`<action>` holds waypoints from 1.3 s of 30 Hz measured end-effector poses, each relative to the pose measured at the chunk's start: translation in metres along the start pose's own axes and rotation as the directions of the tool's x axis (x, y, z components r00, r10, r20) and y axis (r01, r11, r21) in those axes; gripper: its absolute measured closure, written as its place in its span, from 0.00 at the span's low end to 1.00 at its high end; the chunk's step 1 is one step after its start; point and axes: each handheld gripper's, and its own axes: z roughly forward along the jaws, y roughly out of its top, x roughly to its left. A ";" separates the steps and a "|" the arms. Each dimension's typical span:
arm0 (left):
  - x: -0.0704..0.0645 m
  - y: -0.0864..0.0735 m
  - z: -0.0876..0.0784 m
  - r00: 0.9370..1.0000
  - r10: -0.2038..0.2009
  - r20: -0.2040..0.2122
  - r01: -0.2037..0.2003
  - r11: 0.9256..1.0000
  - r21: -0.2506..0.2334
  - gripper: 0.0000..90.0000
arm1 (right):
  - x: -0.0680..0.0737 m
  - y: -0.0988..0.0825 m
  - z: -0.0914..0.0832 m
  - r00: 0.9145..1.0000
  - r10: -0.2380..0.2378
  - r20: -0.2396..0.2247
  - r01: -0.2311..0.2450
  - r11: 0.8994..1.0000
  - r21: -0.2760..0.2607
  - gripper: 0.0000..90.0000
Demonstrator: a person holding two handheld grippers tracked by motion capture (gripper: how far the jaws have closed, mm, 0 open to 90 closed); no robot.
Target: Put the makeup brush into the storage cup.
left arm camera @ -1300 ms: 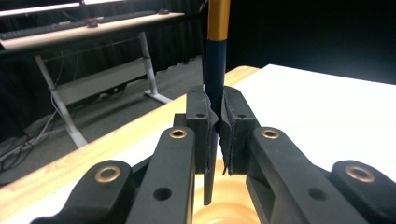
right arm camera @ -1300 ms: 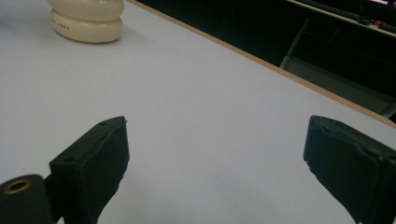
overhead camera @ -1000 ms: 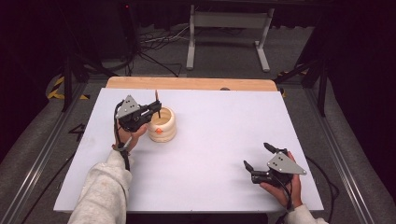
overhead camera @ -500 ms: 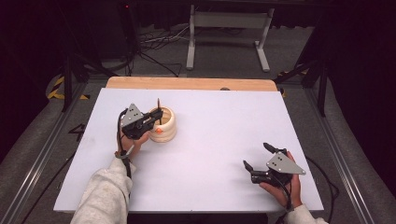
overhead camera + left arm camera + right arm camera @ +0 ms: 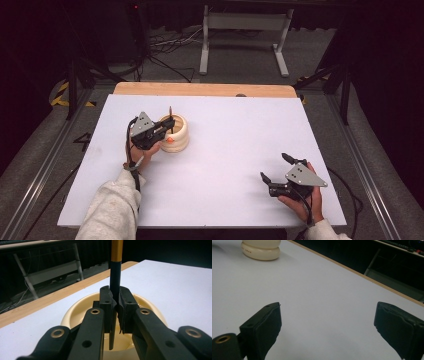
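Left of centre in the high view, the left tongs [image 5: 167, 126] clamp an upright pencil [image 5: 115, 277] above the cream holder [image 5: 176, 134] on the white surface [image 5: 240, 150]. The right tongs [image 5: 277, 169] rest wide apart at lower right. A tilted release could leave the pencil leaning on the rim or toppling out

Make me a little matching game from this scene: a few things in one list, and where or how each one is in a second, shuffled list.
Things
1. dark stick with a gold band
2. cream ribbed round pot
3. right gripper
4. pale wooden strip

States
A. along the white table's far edge
B. fingers wide apart, nothing between
C. clamped upright in the left gripper
D. under the stick, on the table

Pairs: 1-C, 2-D, 3-B, 4-A
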 end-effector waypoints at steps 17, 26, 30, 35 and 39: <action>0.001 0.001 0.001 1.000 0.014 -0.021 -0.014 1.000 0.025 0.87 | -0.001 -0.001 0.001 1.000 -0.005 -0.002 0.005 1.000 0.013 0.09; -0.001 0.005 -0.003 0.998 0.039 -0.052 -0.038 0.999 0.017 0.78 | -0.001 -0.001 0.001 1.000 -0.006 -0.001 0.006 1.000 0.018 0.09; 0.000 0.007 -0.007 0.997 0.042 -0.072 -0.041 0.999 0.013 0.69 | -0.001 -0.001 0.001 1.000 -0.009 -0.001 0.009 1.000 0.018 0.09; 0.000 0.010 -0.010 0.994 0.068 -0.087 -0.066 0.997 0.033 0.61 | -0.002 -0.001 0.000 1.000 -0.005 0.013 0.004 1.000 0.011 0.09; -0.001 0.013 -0.012 0.992 0.079 -0.093 -0.076 0.996 0.041 0.55 | -0.002 -0.001 0.000 1.000 -0.009 0.013 0.008 1.000 0.015 0.09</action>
